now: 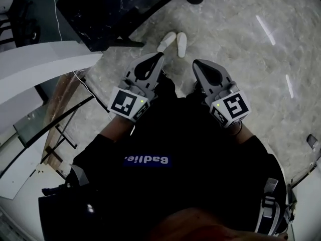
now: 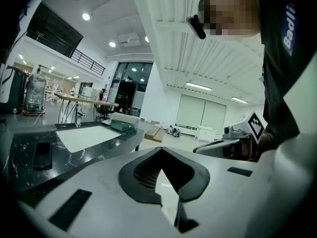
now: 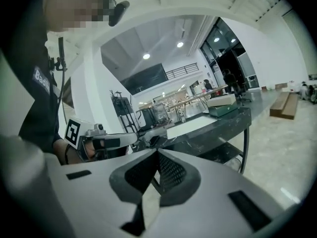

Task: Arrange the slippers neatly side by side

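The person wears a black top (image 1: 170, 134) with a blue patch (image 1: 146, 159) lettered in white. The left tool (image 1: 158, 56) and right tool (image 1: 196, 63) are pale grey, black-lined at the tips, each carrying a black-and-white marker cube (image 1: 129, 104).

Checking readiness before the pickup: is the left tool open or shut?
Shut. In the left gripper view, the two sides of the left tool meet at the tip, with nothing held between them.

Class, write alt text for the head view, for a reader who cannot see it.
Seen from above, a person holds a left gripper and a right gripper, both shut and empty, over a pale floor. Two white slippers lie close together just ahead of them, near a dark table.
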